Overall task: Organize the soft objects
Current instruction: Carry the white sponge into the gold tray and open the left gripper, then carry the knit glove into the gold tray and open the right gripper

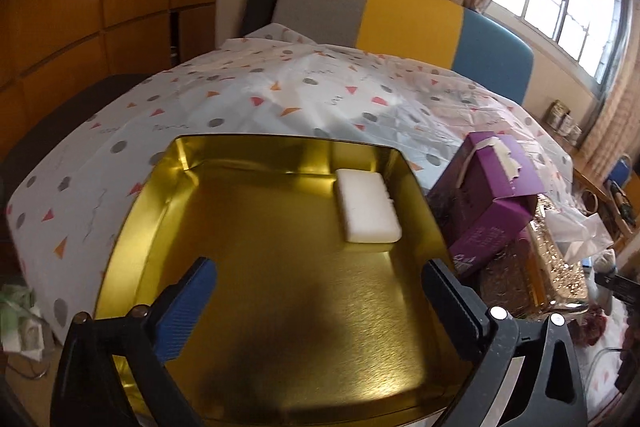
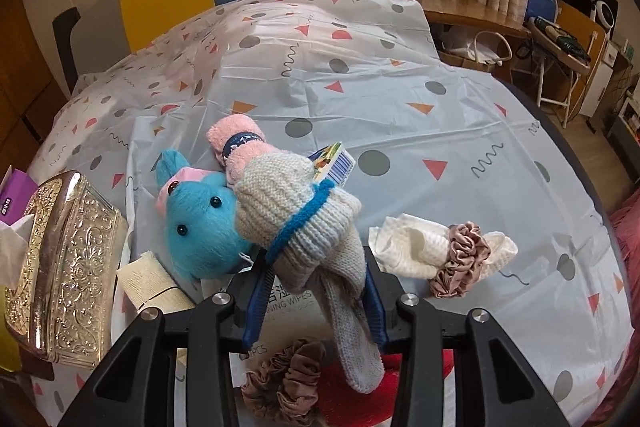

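Left tongs [image 1: 316, 301] spread wide, nothing btwn the blue pads, hovering over the near half of the shallow gold metal tin [image 1: 132, 211]. Inside it, a white rectangular foam sponge [image 1: 367, 205] lies flat by the far right wall, long axis running away from the tongs; rest of the tin floor bare.

Right tongs [image 2: 314, 301] gripping a grey-and-cream knitted sock bundle w/ a blue band [image 2: 298, 215]. It's lifted off the desk [image 2: 400, 87], which wears a white cloth w/ triangles and dots; bundle's long axis runs up and away from the pads, loose grey end dangling toward the camera.

Key relation: tin isn't visible from the right wrist view. The embossed silver tissue box [image 2: 64, 267] sits left of the bundle, and the left view shows that same box [image 1: 532, 267] just right of the tin, so the tin prob. lies further left past it. Right hand already has the item, so it's the one to carry it across.

Hard to read: blue plush toy [image 2: 200, 223] and pink rolled towel [image 2: 236, 147] sit behind the bundle, partly covered. Can't tell if they touch it. Brown scrunchie [image 2: 284, 383] and a wipes pack [image 2: 288, 301] under the tongs mostly hidden. Tin's near rim cut off.
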{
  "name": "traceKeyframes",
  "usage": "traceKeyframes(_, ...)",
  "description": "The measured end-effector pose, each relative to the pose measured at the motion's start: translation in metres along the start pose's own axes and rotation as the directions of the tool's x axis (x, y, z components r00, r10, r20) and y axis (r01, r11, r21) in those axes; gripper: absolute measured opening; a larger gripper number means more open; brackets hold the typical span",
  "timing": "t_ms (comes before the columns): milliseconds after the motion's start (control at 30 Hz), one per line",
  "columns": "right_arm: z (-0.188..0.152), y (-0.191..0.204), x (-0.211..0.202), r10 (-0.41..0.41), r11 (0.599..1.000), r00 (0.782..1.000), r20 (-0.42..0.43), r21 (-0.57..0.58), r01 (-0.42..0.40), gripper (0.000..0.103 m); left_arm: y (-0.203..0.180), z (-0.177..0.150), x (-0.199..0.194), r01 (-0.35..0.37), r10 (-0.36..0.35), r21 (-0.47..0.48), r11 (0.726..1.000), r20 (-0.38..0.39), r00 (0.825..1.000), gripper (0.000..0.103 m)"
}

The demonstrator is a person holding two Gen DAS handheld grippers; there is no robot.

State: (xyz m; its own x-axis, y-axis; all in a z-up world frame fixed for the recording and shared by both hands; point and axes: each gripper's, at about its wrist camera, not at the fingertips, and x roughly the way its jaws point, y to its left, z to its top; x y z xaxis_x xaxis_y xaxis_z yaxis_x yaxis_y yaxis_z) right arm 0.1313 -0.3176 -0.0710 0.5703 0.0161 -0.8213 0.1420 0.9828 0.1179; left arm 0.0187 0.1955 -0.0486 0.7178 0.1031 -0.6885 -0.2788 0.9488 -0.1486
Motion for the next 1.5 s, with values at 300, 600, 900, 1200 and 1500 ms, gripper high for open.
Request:
traceKeyframes(300,-0.001,-0.006,0.003,-0.002,0.999,1.0,-0.02,0.043,0.002,0.041,0.001,-0.014,-0.023,-0.148,0.143,0.056,0.987,0.081,0.986,0.103)
traceKeyframes(600,0.017,0.033,-0.051,0.059,0.998,0.991,0.117,0.005,-0.06,0.041,0.01,-0.019,-0.034,-0.047,0.045,0.034,0.998,0.06,0.997,0.103)
traceKeyframes(900,0.033,0.16,-0.141,0.31,0.93,0.931,0.192,-0.263,-0.255,0.041,0.014,-0.02,-0.048,-0.063,0.059,0.031,0.998,0.106,0.993,0.103)
traceKeyframes(1200,-0.019,0.308,-0.151,0.53,0.741,0.847,-0.051,-0.458,-0.491,0.041,0.036,-0.02,-0.051,-0.125,0.127,-0.024,0.992,0.119,0.985,0.103)
traceKeyframes(1500,-0.083,0.385,-0.069,0.444,0.709,0.837,-0.32,-0.446,-0.547,0.042,0.063,-0.024,-0.055,-0.125,0.137,-0.098,0.987,0.122,0.983,0.103)
